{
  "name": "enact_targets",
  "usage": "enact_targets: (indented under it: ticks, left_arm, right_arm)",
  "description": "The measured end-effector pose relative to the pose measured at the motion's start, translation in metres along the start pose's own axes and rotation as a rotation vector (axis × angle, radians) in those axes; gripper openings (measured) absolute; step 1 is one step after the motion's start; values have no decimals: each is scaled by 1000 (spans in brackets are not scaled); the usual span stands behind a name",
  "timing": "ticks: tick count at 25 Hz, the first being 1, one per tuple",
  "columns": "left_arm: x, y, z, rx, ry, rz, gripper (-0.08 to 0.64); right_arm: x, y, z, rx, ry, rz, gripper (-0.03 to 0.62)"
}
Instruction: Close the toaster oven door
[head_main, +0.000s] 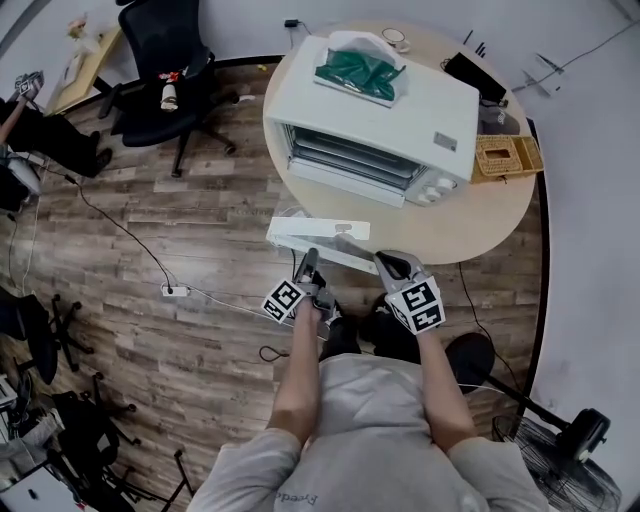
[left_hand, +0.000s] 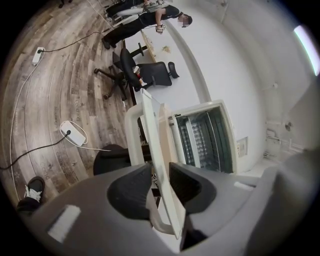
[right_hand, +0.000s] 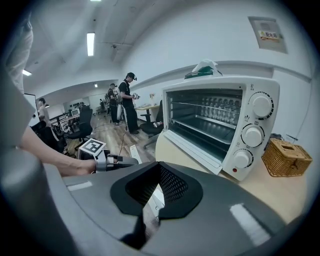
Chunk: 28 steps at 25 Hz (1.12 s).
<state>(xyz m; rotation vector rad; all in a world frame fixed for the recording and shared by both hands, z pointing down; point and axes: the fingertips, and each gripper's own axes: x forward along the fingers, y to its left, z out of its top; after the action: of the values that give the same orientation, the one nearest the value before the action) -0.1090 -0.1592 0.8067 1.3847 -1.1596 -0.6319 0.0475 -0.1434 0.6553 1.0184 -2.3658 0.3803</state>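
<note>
Wood-plank flooring (head_main: 150, 250) runs under a round pale counter (head_main: 470, 225) that carries the white toaster oven (head_main: 435, 105), with a wicker basket (head_main: 507, 156) just beside its knob end. The oven door (head_main: 300, 236) is fully down and juts out flat past the counter's edge towards the person, so the racks inside are exposed and the task is not yet done. The person stands close in front of it with both forearms reaching forward side by side, low and near the door's free edge. The left gripper (head_main: 309, 262) is rolled so that its gap lines up with the thin panel. In the left gripper view the door edge runs straight through between the jaws, which stand partly apart around it. The pads do not clearly press on it, so this looks like lining up for a hold, not a grip already made. Taking the outer edge makes sense, since that is the point farthest from the hinge and the easiest place to swing the door up. The right gripper (head_main: 392, 265) has its jaws closed together on nothing. It hangs just beside the door's edge and tilts down towards the oven front, probably waiting to steady or push.
</note>
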Motion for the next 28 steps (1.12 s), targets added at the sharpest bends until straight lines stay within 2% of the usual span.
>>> enact_targets:
  ticks: [3, 11, 18, 28]
  left_arm:
    - [7, -2, -2, -5, 13, -21, 120]
    - [9, 6, -4, -37, 4, -11, 120]
    - [16, 4, -10, -55, 17, -62, 120]
    - [11, -13, -5, -70, 36, -70, 111]
  right_arm:
    - [2, 2, -3, 1, 14, -2, 0]
    - [2, 3, -9, -8, 34, -2, 0]
    - [2, 7, -14, -22, 45, 12, 0]
    - [0, 5, -6, -27, 19, 3, 0]
